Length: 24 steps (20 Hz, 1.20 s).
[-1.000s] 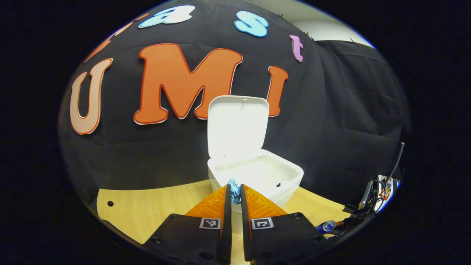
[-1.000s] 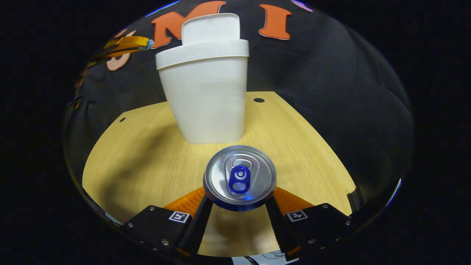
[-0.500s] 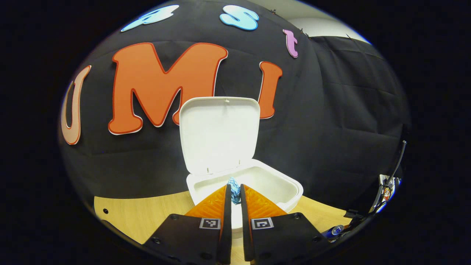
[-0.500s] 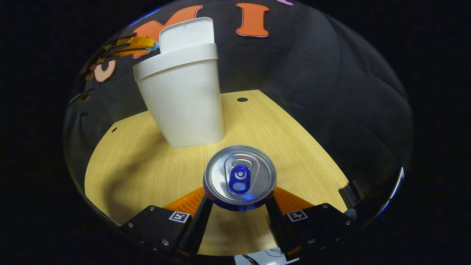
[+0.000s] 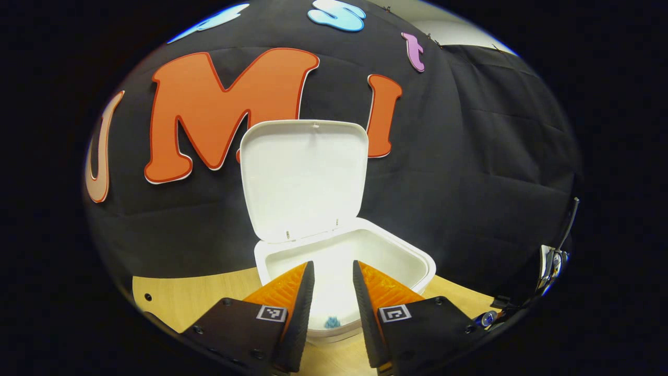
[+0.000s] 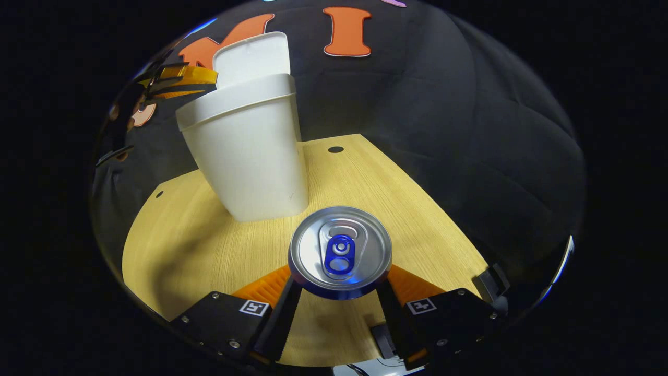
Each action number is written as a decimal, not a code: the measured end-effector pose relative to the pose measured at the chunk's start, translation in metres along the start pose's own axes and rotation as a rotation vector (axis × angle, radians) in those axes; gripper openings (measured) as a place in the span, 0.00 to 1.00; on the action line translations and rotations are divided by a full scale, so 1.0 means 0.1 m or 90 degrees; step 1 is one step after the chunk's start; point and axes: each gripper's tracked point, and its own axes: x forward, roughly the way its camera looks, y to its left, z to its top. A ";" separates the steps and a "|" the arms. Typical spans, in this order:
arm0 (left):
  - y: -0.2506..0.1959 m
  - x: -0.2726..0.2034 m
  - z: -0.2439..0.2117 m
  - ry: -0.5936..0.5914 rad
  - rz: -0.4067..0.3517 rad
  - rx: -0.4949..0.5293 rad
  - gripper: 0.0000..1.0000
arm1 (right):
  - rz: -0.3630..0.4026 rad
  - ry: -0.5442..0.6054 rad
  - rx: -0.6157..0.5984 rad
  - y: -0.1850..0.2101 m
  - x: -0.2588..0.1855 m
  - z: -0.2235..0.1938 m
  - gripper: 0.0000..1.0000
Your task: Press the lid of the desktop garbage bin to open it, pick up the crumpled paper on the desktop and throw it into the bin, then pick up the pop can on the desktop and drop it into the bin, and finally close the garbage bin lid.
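The white bin [image 5: 412,262] stands with its lid [image 5: 302,177] raised upright. My left gripper [image 5: 334,271] hovers open over the bin's mouth. The blue crumpled paper [image 5: 332,322] lies loose inside the bin below the fingers. In the right gripper view, the silver-topped pop can [image 6: 340,250] with a blue tab sits between both fingers of my right gripper [image 6: 339,279], which is shut on it in front of the bin [image 6: 250,156]. The left gripper [image 6: 194,77] also appears there at the bin's upper left rim. The can [image 5: 488,317] also shows small, far right in the left gripper view.
The light wooden table [image 6: 198,245] has small holes near its far edge [image 6: 335,149]. Black cloth walls stand close behind the bin. A black clip [image 6: 488,279] sits at the table's right edge. Cables [image 5: 553,261] hang at the right.
My left gripper has opened over the bin and the blue paper has dropped inside. The right gripper, still holding the can, has shifted so the bin appears farther left.
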 end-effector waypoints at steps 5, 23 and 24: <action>0.11 -0.15 -0.01 -0.005 0.014 -0.001 0.75 | 0.005 -0.022 -0.020 -0.01 -0.09 0.31 0.80; 1.03 -1.18 -0.47 -0.010 0.145 -0.002 0.98 | 0.096 -0.098 -0.086 0.74 -0.38 1.48 0.80; 1.08 -1.24 -0.50 -0.009 0.151 0.001 0.98 | 0.098 -0.102 -0.091 0.75 -0.40 1.51 0.75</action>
